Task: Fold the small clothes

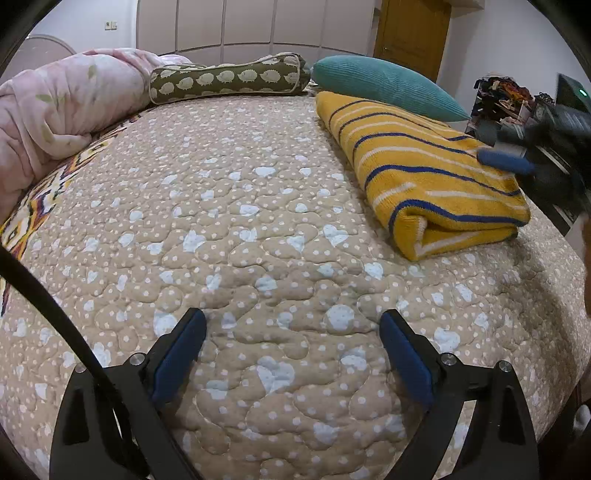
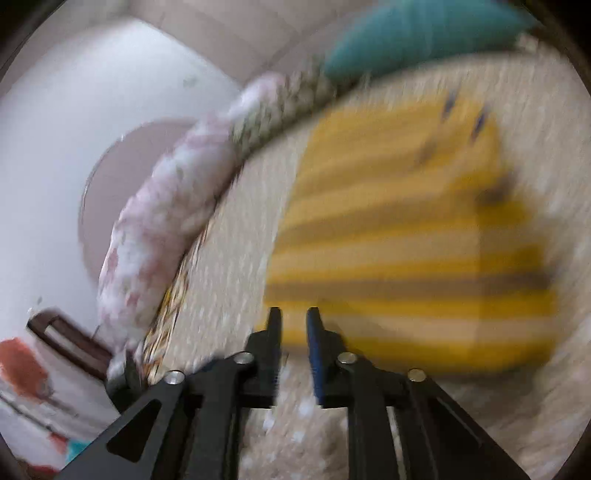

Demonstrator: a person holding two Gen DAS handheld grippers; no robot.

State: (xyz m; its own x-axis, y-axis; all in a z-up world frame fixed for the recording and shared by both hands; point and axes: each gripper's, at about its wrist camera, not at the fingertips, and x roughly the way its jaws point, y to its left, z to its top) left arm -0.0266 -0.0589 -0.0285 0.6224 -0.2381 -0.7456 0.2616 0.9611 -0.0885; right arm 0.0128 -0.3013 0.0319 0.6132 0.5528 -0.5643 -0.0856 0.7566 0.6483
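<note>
step: fold looks finished | striped garment folded on bed by teal pillow | left gripper released, empty | right gripper part-open, empty | next: likely fetch another garment

Quilted bed before pale wardrobe doors, wooden door at right.

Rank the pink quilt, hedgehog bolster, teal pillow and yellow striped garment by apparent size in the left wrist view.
1. Yellow striped garment, though nearest the camera.
2. Pink quilt, partly cut off at the frame edge.
3. Teal pillow and hedgehog bolster look alike; unranked.
</note>
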